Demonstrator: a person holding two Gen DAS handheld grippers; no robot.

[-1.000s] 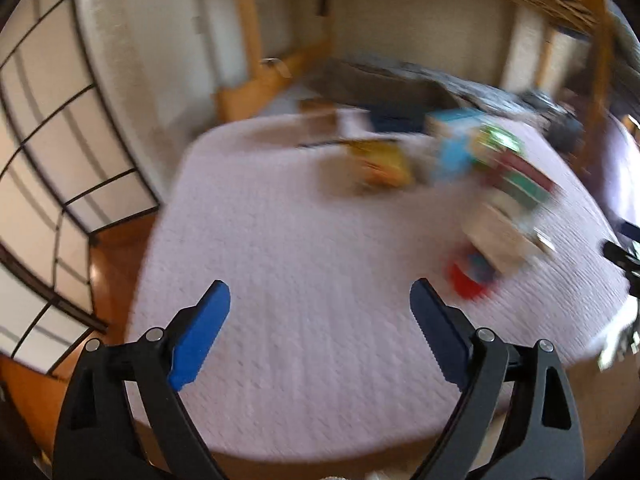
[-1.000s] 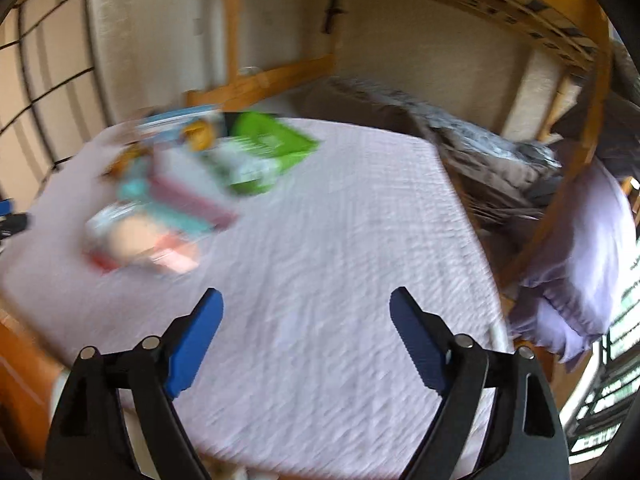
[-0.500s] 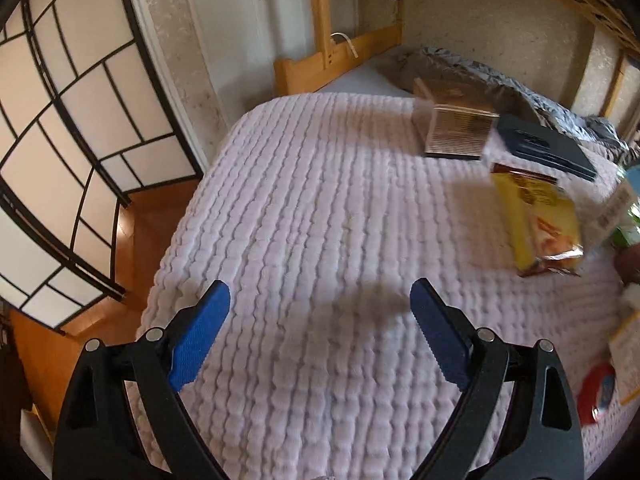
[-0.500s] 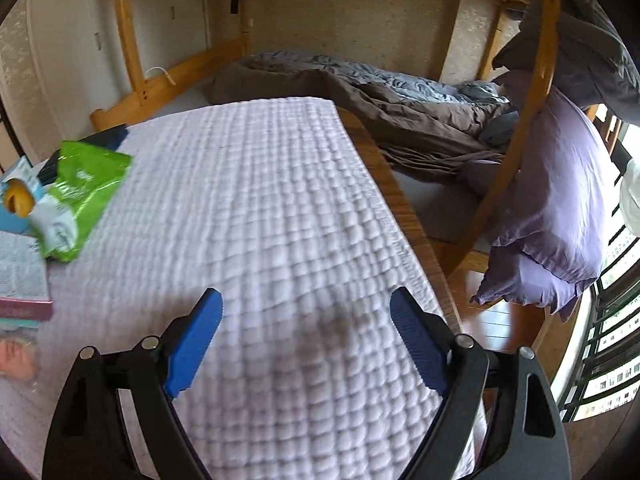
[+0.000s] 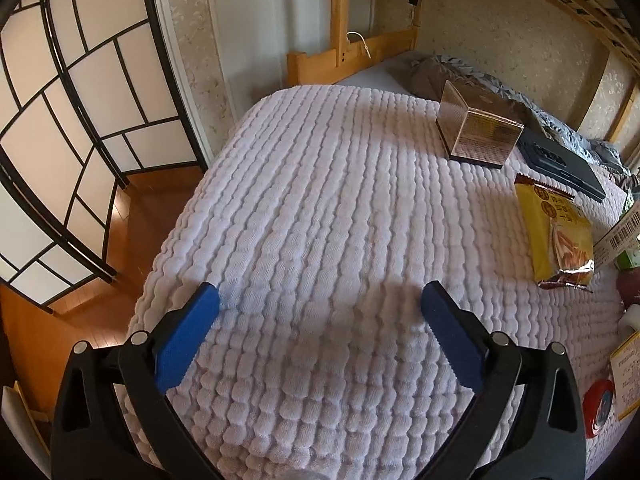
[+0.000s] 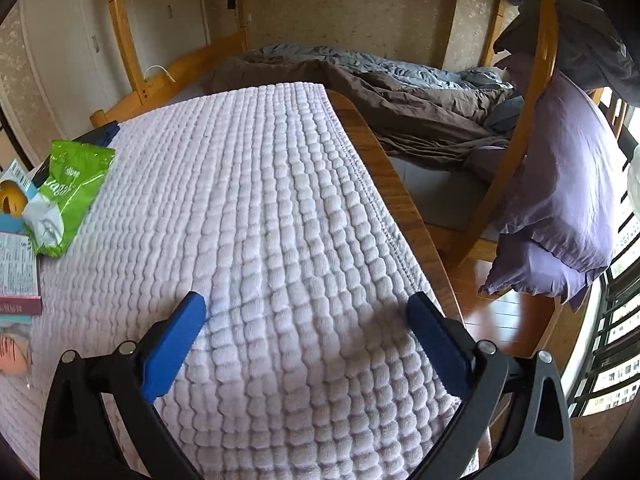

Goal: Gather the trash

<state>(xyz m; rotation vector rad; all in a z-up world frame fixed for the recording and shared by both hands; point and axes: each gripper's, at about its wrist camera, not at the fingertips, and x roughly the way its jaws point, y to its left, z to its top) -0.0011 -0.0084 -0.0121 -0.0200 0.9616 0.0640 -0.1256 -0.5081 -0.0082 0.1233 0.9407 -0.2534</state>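
Two grippers hover over a pale lilac waffle-textured blanket (image 5: 320, 200) covering the table, nothing in either. Left gripper (image 5: 320, 308) w/ blue pads spread wide; right gripper (image 6: 306, 308) likewise wide apart. Trash sits off to the sides: clear plastic box (image 5: 476, 132) far right in left view, yellow snack bag (image 5: 560, 236) nearer, just in front of it; green-and-white crumpled pouch (image 6: 64, 196) at left edge in right view.
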